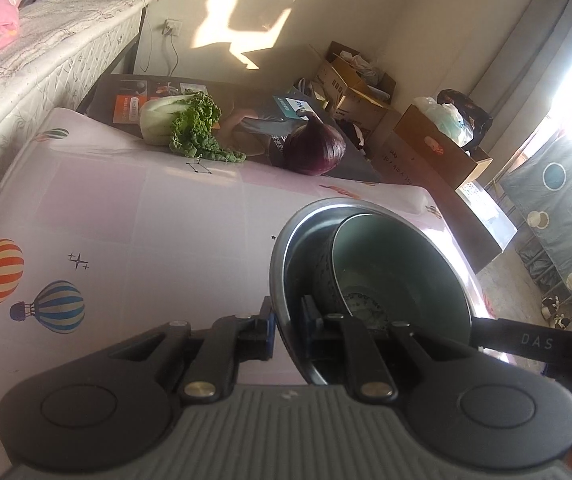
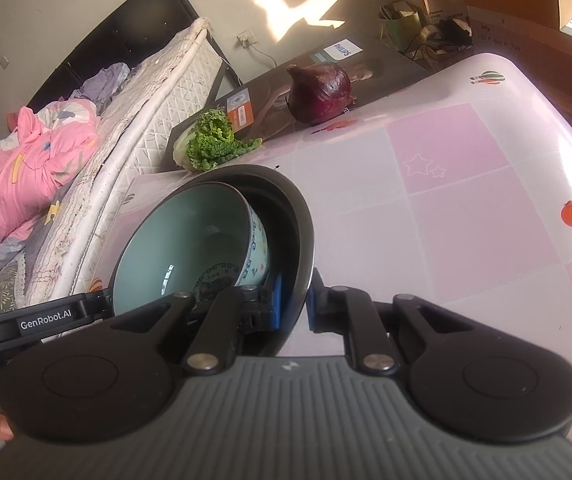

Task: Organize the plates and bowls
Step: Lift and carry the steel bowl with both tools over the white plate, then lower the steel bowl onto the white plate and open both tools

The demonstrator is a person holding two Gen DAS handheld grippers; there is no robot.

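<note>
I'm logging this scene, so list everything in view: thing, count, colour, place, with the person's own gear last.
Metal bowl: one, dark steel, tilted above the table, rim clamped from both sides.
Ceramic bowl: one, pale blue-green inside, patterned outside, nested in the metal bowl.
Table: one, pink-and-white checked cover with balloons.
Cabbage: one, green and white, far table edge.
Red onion: one, purple, far table edge.
Philips box: one, dark, behind the vegetables.
Cardboard boxes: several, brown, on the floor.
Bed: one, white mattress, beside the table.
Pink quilt: one, on the bed.
Left gripper: black, shut on the metal bowl's rim.
Right gripper: black, shut on the opposite rim.
</note>
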